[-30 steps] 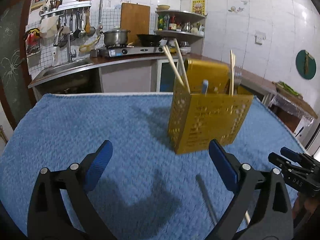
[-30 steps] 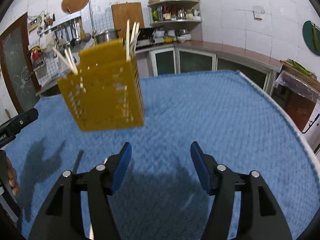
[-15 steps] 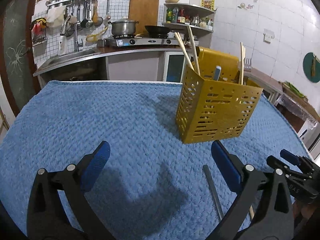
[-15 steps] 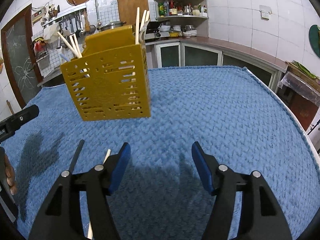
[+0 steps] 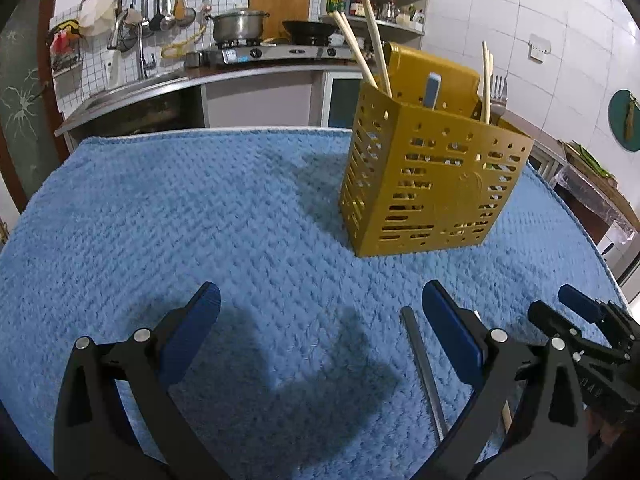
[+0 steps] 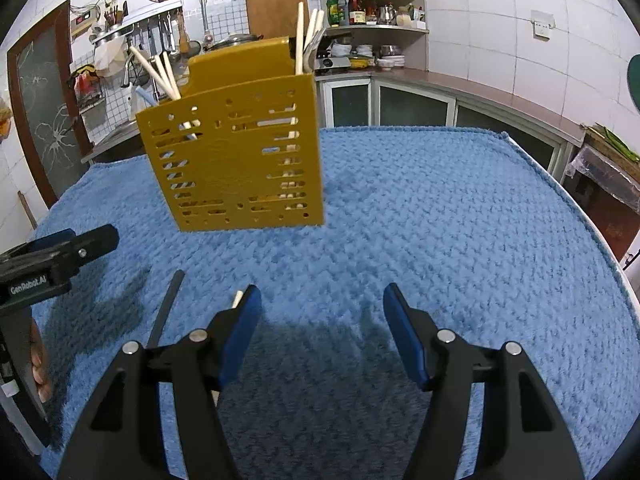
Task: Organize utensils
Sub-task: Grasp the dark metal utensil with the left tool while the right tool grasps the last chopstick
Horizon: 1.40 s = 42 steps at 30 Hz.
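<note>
- Partly done, judging by the load already standing in the yellow perforated holder (image 5: 432, 184): pale wooden chopsticks (image 5: 370, 46), a blue-handled piece (image 5: 432, 90) and a fork (image 5: 498, 90).
- Counted in the holder from the right wrist view: three chopsticks leaning at its far-left corner, two or three more upright at its right corner; exact number there hard to tell.
- Still left on the blue cloth (image 5: 200, 220): one dark stick (image 5: 422, 364) and one pale chopstick (image 6: 237, 299), lying side by side.
- Left gripper (image 5: 320, 320): released, jaws wide, nothing between; dark stick just inside its right finger, holder ahead and to the right.
- Right gripper (image 6: 322, 316): released, empty; pale chopstick tip just outside its left finger, dark stick further left, holder ahead-left.
</note>
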### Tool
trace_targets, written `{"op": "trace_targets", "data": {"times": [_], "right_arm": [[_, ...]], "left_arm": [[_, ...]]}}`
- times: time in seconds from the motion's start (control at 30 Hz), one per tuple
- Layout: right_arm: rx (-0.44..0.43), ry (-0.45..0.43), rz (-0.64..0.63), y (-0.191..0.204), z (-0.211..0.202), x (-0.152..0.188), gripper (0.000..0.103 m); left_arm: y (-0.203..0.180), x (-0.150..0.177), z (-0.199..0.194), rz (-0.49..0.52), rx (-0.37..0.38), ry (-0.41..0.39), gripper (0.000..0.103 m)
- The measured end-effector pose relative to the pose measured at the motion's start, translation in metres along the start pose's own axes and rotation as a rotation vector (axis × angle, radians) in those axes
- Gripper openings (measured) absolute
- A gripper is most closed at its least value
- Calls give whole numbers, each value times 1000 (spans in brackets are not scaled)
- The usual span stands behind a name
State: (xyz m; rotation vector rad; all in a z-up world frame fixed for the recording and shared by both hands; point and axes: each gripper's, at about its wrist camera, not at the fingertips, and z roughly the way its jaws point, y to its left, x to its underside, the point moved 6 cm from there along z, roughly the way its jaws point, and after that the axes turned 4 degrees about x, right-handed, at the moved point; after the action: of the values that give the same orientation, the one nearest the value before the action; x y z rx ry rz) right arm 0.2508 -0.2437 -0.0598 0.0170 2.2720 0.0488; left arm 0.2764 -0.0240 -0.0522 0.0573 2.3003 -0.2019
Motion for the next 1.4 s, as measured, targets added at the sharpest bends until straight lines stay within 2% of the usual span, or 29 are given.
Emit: {"op": "trace_targets", "data": {"times": [0.13, 0.23, 0.3, 0.37, 0.47, 0.57, 0.97, 1.13, 1.27, 1.3, 1.4], "right_arm": [[4, 3, 14, -3, 1, 0, 63], [4, 12, 27, -6, 2, 1, 63], [6, 15, 23, -6, 2, 2, 63], [7, 17, 19, -5, 2, 2, 63], [10, 23, 24, -8, 3, 2, 63], [11, 33, 40, -12, 5, 4, 63], [15, 51, 46, -13, 6, 8, 63], [21, 62, 57, -16, 6, 9, 63], [25, 71, 52, -15, 6, 12, 63], [27, 73, 49, -14, 6, 13, 63], [26, 78, 42, -10, 6, 14, 63]], "left_arm": [[-9, 1, 8, 12, 14, 48, 91], [-21, 5, 14, 25, 30, 98, 76], [-29, 10, 20, 36, 45, 147, 62], [-37, 16, 26, 45, 58, 189, 53], [-46, 23, 32, 45, 68, 231, 45], [-51, 28, 39, 34, 79, 275, 31], [-72, 28, 57, 61, 81, 300, 30], [-87, 28, 61, 157, 15, 298, 29], [-91, 28, 63, 200, -15, 278, 19], [-92, 28, 63, 204, -17, 274, 13], [-93, 28, 62, 218, -20, 265, 8]]}}
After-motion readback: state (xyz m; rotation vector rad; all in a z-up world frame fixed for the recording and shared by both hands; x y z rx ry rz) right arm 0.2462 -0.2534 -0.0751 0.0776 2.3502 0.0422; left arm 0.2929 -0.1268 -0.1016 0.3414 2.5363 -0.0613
